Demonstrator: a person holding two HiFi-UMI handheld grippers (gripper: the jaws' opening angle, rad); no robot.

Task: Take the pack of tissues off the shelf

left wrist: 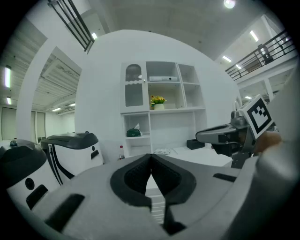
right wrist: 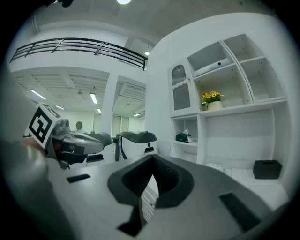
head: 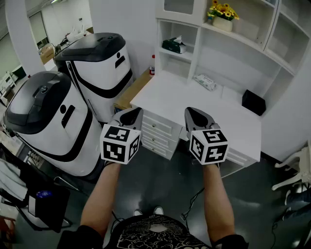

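Observation:
A dark green pack of tissues (head: 174, 45), with a white tissue sticking up, lies in the left shelf cubby above the white desk (head: 170, 95). It also shows in the left gripper view (left wrist: 133, 132) and the right gripper view (right wrist: 183, 137). My left gripper (head: 137, 111) (left wrist: 151, 157) and right gripper (head: 190, 111) (right wrist: 152, 159) hover side by side at the desk's front edge. Both are far short of the shelf. Each has its jaws shut, with nothing between them.
A white wrapped pack (head: 204, 81) and a black box (head: 253, 102) lie on the desk. Yellow flowers (head: 222, 14) stand on an upper shelf, a red-capped bottle (head: 152, 65) at the desk's left end. Two big white-and-black machines (head: 97, 63) (head: 43, 116) stand at left. Drawers (head: 155, 133) lie below.

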